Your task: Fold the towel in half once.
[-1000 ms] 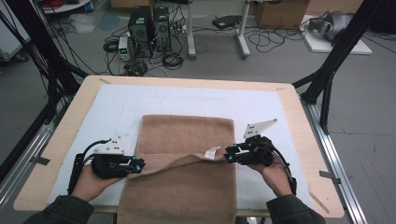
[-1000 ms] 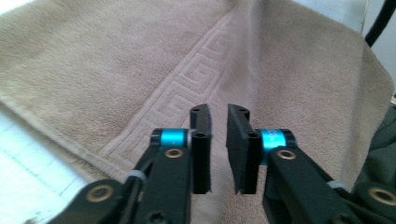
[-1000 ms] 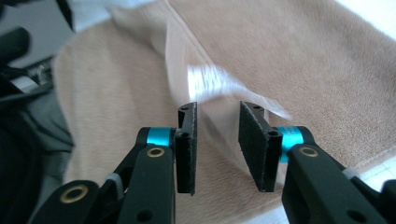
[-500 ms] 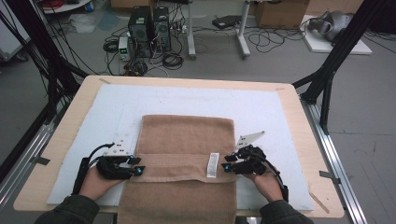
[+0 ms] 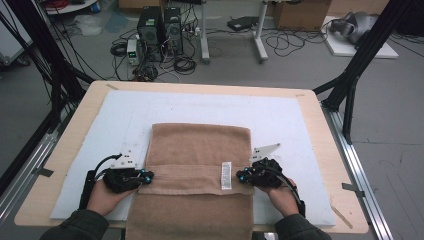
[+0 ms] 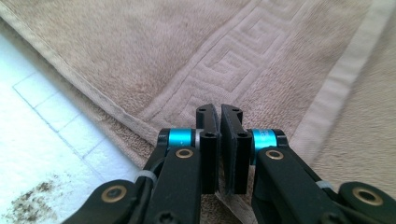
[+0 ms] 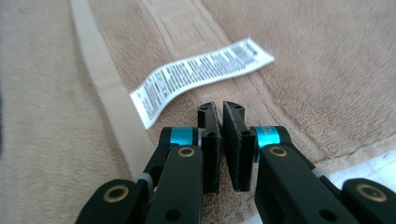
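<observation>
Left gripper [image 5: 146,175]: I have its jaws pressed together at the folded hem's left end, nothing visibly between them.
Right gripper [image 5: 242,175]: jaws likewise together, at the hem's right end.
Brown terry towel [image 5: 200,145]: on the white mat [image 5: 285,120], near end hanging off the table edge.
White care label [image 7: 201,74]: print too small to read.
Room: bare mat beyond.

A wooden tabletop [image 5: 320,120] under a white mat [image 5: 280,115] stands on a grey floor [image 5: 390,130]. Beyond it, 2 black computer towers [image 5: 160,25] sit amid tangled cables [image 5: 295,42], near a white desk's legs [image 5: 260,35] and black tripod struts [image 5: 360,55].
</observation>
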Motion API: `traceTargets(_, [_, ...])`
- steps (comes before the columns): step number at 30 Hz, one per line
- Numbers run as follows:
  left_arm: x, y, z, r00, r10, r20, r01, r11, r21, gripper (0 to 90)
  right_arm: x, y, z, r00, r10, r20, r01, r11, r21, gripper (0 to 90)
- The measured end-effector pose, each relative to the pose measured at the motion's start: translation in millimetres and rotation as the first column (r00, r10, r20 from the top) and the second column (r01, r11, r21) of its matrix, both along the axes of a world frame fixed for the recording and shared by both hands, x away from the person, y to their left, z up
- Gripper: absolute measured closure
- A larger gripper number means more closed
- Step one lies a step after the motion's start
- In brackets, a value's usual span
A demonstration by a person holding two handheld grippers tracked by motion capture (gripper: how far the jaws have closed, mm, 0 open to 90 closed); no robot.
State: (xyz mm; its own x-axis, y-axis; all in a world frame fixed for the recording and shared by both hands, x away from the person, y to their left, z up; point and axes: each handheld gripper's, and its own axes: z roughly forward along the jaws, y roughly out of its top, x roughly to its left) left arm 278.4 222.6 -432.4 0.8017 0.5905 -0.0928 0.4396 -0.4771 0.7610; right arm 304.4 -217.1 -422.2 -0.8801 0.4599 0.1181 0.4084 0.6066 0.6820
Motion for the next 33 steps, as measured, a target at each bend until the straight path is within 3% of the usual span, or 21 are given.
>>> traceTargets(6, [-9.4, 6.6, 11.2, 0.9999, -0.009, 0.01, 0.009, 0.9994, -0.035, 86.1, -8.1, -0.6, 14.7, 0.9996, 0.02, 0.018, -0.02, 0.999, 0.028, 85.5])
traceTargets(10, [-15.4, 11.5, 15.5, 0.9997, -0.017, 0.019, 0.018, 0.9992, -0.035, 86.0, -18.5, -0.2, 23.8, 0.9987, 0.042, 0.03, -0.043, 0.998, 0.037, 85.4])
traceTargets(13, [-15.7, 12.5, 14.4, 0.9998, -0.018, 0.006, 0.018, 0.999, -0.042, 85.0, -20.7, 0.4, 26.5, 0.9981, 0.047, 0.04, -0.048, 0.999, 0.021, 85.1])
traceTargets(17, [-13.1, 4.2, 6.2, 0.9989, -0.039, -0.024, 0.038, 0.9985, -0.038, 74.5, -19.6, 5.3, 23.0, 0.9981, 0.059, 0.016, -0.06, 0.998, 0.022, 85.0])
traceTargets(19, [-11.1, -1.6, 0.4, 0.9982, -0.046, -0.037, 0.046, 0.9988, -0.014, 69.5, -19.1, 7.9, 18.6, 0.9978, 0.066, 0.009, -0.066, 0.998, 0.009, 84.9])
traceTargets(22, [-7.5, -5.9, -6.1, 0.9977, -0.05, -0.047, 0.05, 0.9987, 0.012, 72.0, -16.1, 6.2, 10.0, 0.9983, 0.057, -0.015, -0.057, 0.998, 0.009, 84.6])
traceTargets(28, [-8.5, -4.1, -3.3, 0.9989, -0.04, -0.024, 0.04, 0.9992, 0.0, 84.3, -13.1, 1.8, -2.0, 0.9977, 0.046, -0.051, -0.045, 0.999, 0.024, 84.5])
traceTargets(33, [-12.4, 1.0, 6.5, 0.9994, -0.035, 0.001, 0.035, 0.9986, -0.04, 85.2, -17.2, 1.9, 5.9, 0.9984, 0.051, -0.025, -0.05, 0.998, 0.033, 84.5])
